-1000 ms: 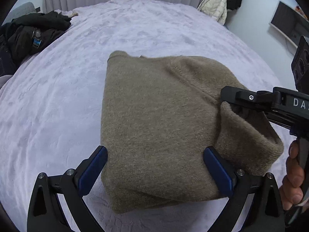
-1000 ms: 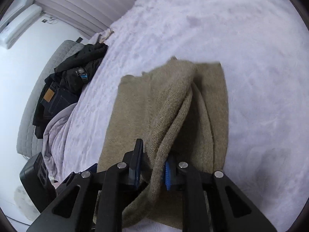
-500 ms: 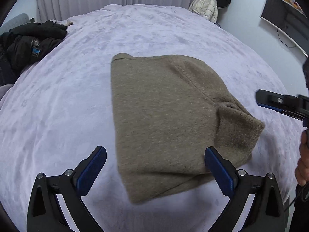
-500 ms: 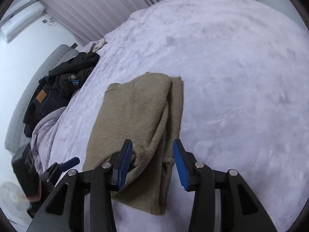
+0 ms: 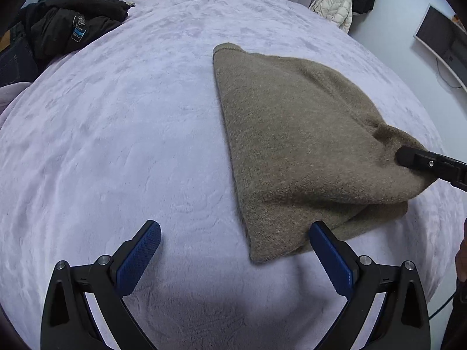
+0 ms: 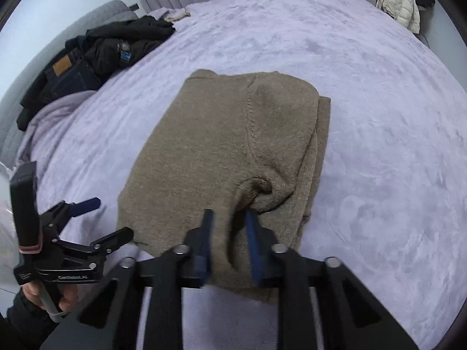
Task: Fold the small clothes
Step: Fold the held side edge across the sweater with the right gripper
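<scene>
A folded olive-brown knit sweater lies on the lilac bedspread; it also shows in the right wrist view. My left gripper is open and empty, just off the sweater's near left corner, with its right finger touching the near edge. It also appears in the right wrist view. My right gripper is nearly shut on a raised fold of the sweater at its near edge; one of its fingers shows in the left wrist view.
A heap of black and denim clothes lies at the bed's far left, also in the left wrist view. A white puffer jacket hangs at the far right by the wall. A monitor stands at the right.
My right gripper let go of the sweater's fold, opened, then closed on it again near the front edge. My left gripper has drawn back to the left off the sweater.
</scene>
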Demonstrator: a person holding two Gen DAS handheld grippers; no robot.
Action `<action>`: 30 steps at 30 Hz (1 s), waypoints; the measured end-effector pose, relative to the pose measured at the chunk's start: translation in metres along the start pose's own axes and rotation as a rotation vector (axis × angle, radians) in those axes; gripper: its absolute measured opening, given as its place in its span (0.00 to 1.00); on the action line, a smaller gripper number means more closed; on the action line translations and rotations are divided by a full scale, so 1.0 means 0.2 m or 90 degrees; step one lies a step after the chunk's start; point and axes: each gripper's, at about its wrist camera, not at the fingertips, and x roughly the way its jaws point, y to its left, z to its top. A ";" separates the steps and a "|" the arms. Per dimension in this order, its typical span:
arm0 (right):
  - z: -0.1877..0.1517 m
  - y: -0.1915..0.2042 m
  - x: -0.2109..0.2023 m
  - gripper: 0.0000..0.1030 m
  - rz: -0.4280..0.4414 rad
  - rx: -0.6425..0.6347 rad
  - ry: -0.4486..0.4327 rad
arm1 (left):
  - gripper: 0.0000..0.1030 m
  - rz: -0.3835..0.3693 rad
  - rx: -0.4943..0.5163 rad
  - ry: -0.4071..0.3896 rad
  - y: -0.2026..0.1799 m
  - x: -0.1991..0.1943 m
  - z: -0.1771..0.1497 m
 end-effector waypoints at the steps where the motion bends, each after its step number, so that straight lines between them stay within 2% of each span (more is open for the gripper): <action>1: -0.01 -0.01 -0.04 0.07 0.009 0.002 -0.021 | 0.99 -0.007 0.005 -0.001 -0.01 0.00 0.00; 3: -0.04 -0.01 -0.11 0.07 -0.008 -0.009 -0.061 | 0.99 -0.029 0.037 0.014 -0.06 0.03 -0.02; 4: -0.05 -0.02 -0.11 0.06 -0.010 -0.005 -0.062 | 0.99 -0.031 0.059 0.020 -0.10 0.04 -0.03; 8: -0.05 -0.05 -0.06 0.06 0.008 0.032 -0.053 | 0.99 0.016 0.108 0.028 -0.20 0.13 -0.06; 10: -0.02 -0.04 -0.13 0.06 0.036 0.043 -0.076 | 0.99 0.026 0.087 0.032 -0.16 0.15 -0.04; 12: 0.02 0.00 -0.21 0.05 0.071 0.042 -0.110 | 0.99 0.012 0.048 0.025 -0.09 0.13 -0.02; 14: 0.05 0.05 -0.29 0.05 0.079 0.032 -0.133 | 0.99 0.006 0.010 0.008 -0.02 0.08 -0.01; 17: 0.10 0.07 -0.32 0.05 0.093 0.035 -0.140 | 0.99 -0.024 -0.042 -0.017 0.07 0.03 0.01; 21: 0.13 0.06 -0.30 0.05 0.106 0.049 -0.139 | 0.99 -0.019 -0.077 -0.047 0.13 -0.02 0.00; 25: 0.02 -0.02 -0.25 0.05 0.095 0.071 -0.133 | 0.99 -0.027 -0.118 -0.021 0.19 0.03 -0.05; 27: -0.10 -0.11 -0.15 0.05 0.084 0.105 -0.103 | 0.99 -0.027 -0.126 -0.009 0.21 0.06 -0.10; 29: -0.21 -0.18 -0.01 0.05 0.057 0.135 -0.060 | 0.99 -0.015 -0.110 -0.008 0.20 0.08 -0.13; 30: -0.26 -0.21 0.06 0.05 0.061 0.151 -0.049 | 0.99 -0.006 -0.101 -0.008 0.19 0.08 -0.13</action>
